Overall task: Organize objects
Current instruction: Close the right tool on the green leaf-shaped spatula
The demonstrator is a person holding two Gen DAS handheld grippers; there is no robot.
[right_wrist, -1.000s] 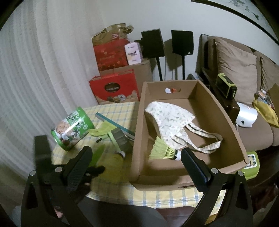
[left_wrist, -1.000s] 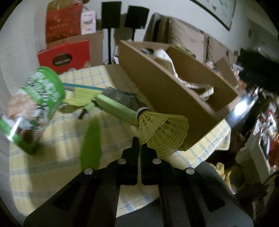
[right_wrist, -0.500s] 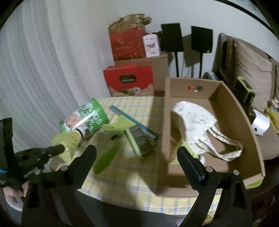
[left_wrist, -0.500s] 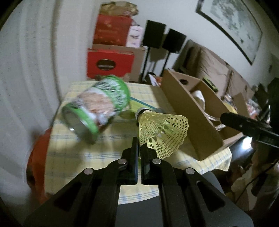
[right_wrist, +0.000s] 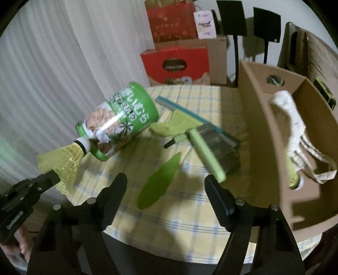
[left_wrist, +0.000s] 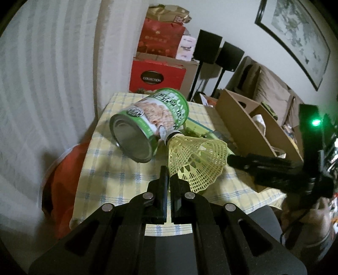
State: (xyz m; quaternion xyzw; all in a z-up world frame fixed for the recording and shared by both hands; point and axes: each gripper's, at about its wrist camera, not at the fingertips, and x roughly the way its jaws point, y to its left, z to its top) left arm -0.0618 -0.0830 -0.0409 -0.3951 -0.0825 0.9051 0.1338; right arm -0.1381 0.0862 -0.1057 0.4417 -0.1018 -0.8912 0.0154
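Observation:
My left gripper [left_wrist: 169,179] is shut on the skirt of a yellow shuttlecock [left_wrist: 196,160] and holds it above the near left part of the table; it also shows in the right wrist view [right_wrist: 63,158]. A green can [left_wrist: 147,122] lies on its side just beyond it [right_wrist: 118,118]. My right gripper [right_wrist: 166,190] is open and empty above a green leaf-shaped piece [right_wrist: 158,184]. A green-handled brush [right_wrist: 209,152] and a squeegee [right_wrist: 186,118] lie mid-table. The cardboard box [right_wrist: 274,131] at the right holds a cloth bag [right_wrist: 291,122] and another shuttlecock [right_wrist: 294,175].
The table has a yellow checked cloth [right_wrist: 169,215]. Red gift boxes [right_wrist: 175,63] and two black speakers on stands [right_wrist: 232,19] stand behind it. White curtains [right_wrist: 52,74] hang at the left. A sofa [left_wrist: 272,84] is behind the box. Something orange [left_wrist: 63,169] sits below the table's left edge.
My left gripper has swung left with the shuttlecock, away from the box and toward the can. My right gripper has moved left from over the box to over the table middle.

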